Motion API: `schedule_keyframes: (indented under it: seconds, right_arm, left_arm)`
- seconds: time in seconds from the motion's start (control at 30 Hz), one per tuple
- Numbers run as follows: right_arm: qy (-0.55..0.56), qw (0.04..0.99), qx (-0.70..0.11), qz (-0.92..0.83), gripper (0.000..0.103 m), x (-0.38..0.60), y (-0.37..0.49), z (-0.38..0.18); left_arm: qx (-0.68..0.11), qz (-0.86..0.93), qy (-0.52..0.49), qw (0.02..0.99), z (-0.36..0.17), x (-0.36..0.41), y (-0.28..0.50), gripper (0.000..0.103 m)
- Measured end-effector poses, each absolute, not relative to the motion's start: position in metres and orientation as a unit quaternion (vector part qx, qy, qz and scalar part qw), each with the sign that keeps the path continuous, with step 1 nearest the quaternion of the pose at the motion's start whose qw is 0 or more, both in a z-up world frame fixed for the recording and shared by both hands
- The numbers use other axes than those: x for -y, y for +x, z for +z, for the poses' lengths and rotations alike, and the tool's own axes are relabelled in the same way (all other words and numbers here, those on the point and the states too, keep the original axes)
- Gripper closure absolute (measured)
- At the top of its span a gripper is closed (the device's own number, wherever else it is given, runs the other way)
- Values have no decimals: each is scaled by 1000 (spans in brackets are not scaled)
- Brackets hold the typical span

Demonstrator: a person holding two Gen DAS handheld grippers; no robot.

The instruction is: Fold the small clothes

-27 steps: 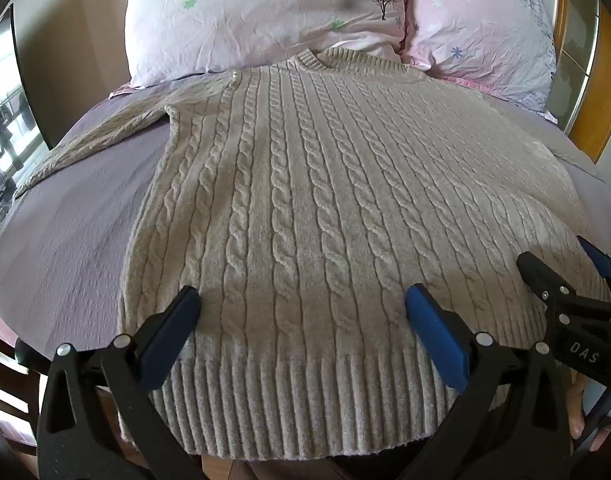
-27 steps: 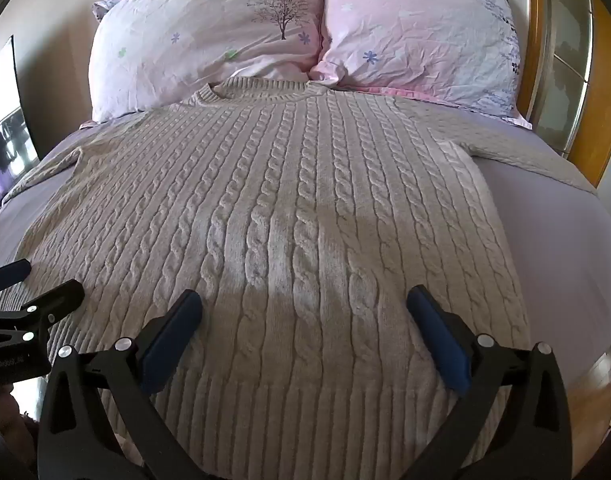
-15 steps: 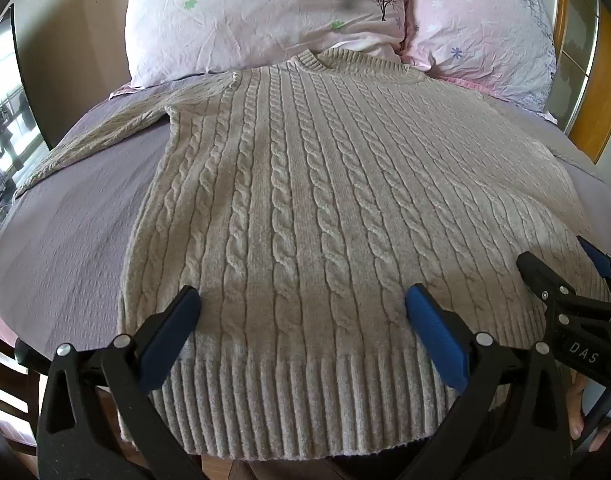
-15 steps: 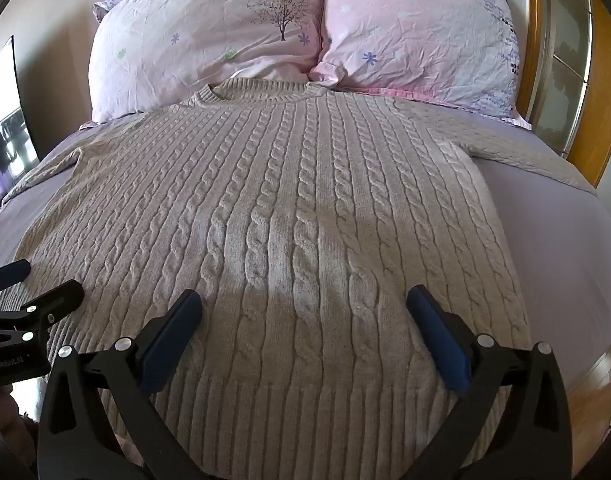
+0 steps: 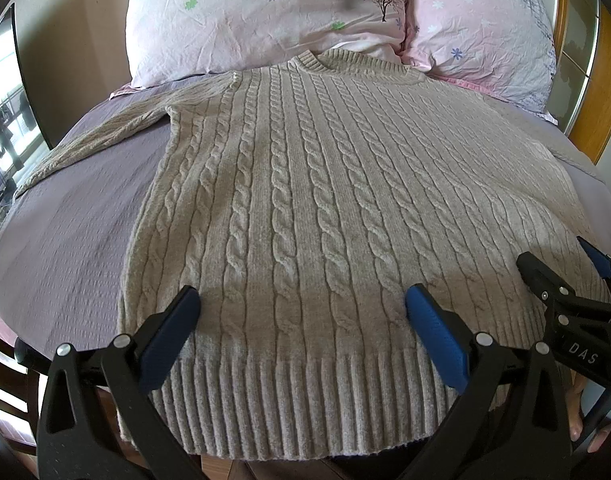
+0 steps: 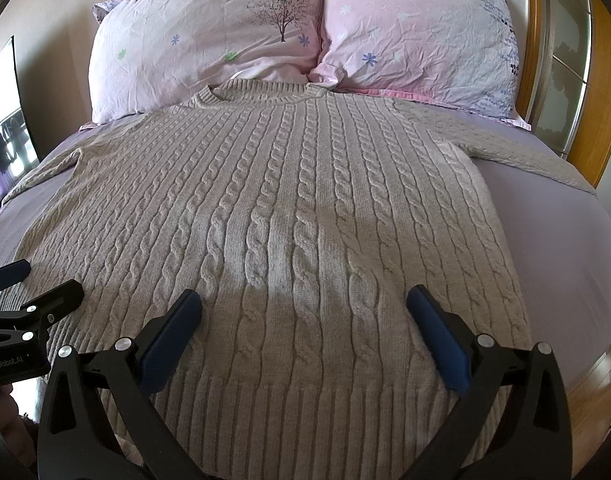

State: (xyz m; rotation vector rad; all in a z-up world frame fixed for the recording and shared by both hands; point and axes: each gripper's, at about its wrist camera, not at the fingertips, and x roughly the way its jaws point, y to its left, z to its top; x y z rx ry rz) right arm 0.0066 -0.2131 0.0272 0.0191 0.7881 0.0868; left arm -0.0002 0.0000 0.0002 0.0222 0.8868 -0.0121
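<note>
Both grippers unmoved | left gripper (image 5: 301, 304), right gripper (image 6: 305, 304) fingers spread | sweater (image 5: 305, 200) flat, unchanged

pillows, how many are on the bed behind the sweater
2. One pillow with a tree print sits at the head of the bed on the left; the other pillow, pinker, leans beside it on the right. The sweater collar reaches their lower edges.

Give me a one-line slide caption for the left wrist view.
Open left gripper poised over the hem of a beige cable-knit sweater spread flat on the bed, pillows behind.
</note>
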Motion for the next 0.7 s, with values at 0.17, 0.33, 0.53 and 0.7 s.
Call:
schedule_keyframes:
  seconds: [0.17,0.33,0.53,0.7]
  right_arm:
    - [9,923,-383,42,1,213,6,27]
    - [9,923,-383,42,1,213,6,28]
    - [10,923,-382,42,1,213,5,27]
    - [10,924,-381,42,1,213,5,27]
  left_arm:
    - [-429,-6,11,903,0,0,0,2]
    - [-428,-6,11,903,0,0,0,2]
    - [-428,-6,11,904,0,0,0,2]
    - [-428,-6,11,904,0,0,0,2]
